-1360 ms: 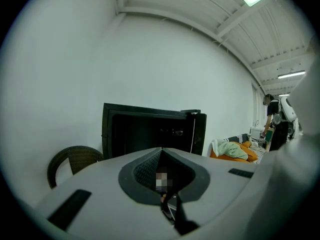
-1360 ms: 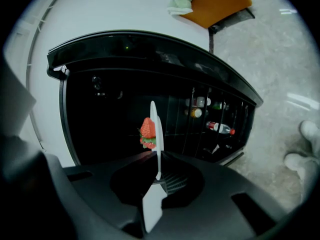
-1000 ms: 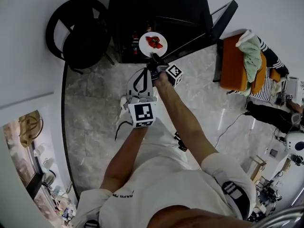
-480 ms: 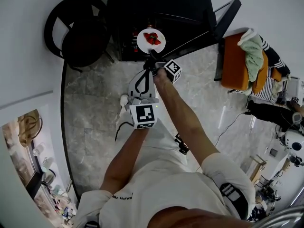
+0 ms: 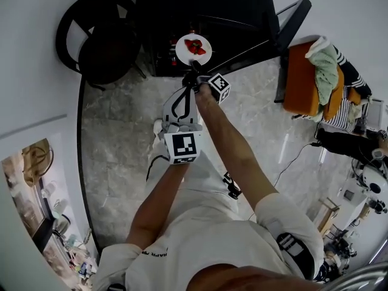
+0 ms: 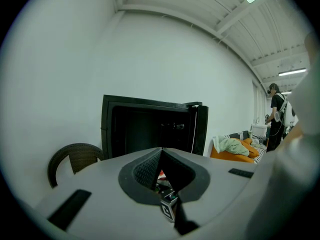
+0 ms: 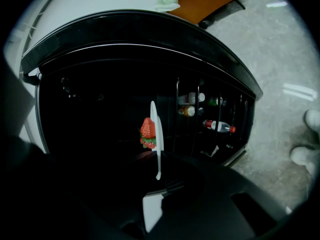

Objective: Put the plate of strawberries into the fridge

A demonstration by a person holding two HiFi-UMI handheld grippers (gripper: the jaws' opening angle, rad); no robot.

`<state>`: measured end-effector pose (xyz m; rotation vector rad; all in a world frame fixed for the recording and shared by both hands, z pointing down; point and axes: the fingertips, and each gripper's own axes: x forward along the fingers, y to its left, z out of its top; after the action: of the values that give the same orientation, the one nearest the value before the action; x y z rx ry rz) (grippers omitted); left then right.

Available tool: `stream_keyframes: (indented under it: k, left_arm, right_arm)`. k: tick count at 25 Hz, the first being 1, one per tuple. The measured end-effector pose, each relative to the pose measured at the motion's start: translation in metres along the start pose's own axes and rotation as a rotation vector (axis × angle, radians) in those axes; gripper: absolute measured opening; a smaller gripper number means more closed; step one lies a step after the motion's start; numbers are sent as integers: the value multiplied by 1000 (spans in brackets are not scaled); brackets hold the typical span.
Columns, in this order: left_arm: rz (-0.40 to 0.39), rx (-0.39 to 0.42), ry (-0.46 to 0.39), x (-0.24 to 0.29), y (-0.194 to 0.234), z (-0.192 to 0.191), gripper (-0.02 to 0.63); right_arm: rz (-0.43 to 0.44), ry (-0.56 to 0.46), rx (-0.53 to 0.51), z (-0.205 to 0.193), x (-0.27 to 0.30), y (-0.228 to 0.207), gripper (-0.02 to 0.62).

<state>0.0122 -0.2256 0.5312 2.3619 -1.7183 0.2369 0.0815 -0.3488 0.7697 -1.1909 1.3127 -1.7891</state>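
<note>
Right gripper [image 5: 195, 73] fingers clenching plate [image 5: 184, 56] of strawberries [image 5: 194, 46], bottles [image 7: 217, 126] in fridge [image 5: 206, 11]; left gripper [image 6: 161, 150] fingers clenched

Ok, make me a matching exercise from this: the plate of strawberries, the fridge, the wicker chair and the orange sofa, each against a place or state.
1. white round plate of strawberries
2. black fridge
3. dark round wicker chair
4. orange sofa

A. door open
B. green cloth on it
C. clamped in the right gripper
D. left of the fridge in the head view

Pairs: 1-C, 2-A, 3-D, 4-B
</note>
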Motion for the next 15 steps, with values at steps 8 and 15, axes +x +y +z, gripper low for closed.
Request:
stream_keyframes:
  k: [8,15]
  left_arm:
    - [-1,10,16,2,0,-3,2]
    - [-7,8,31,3,1,-9,1]
  right_arm:
    - [-19,-6,11,2,10,-5,23]
    - [-35,-2,6,3,20,-11,23]
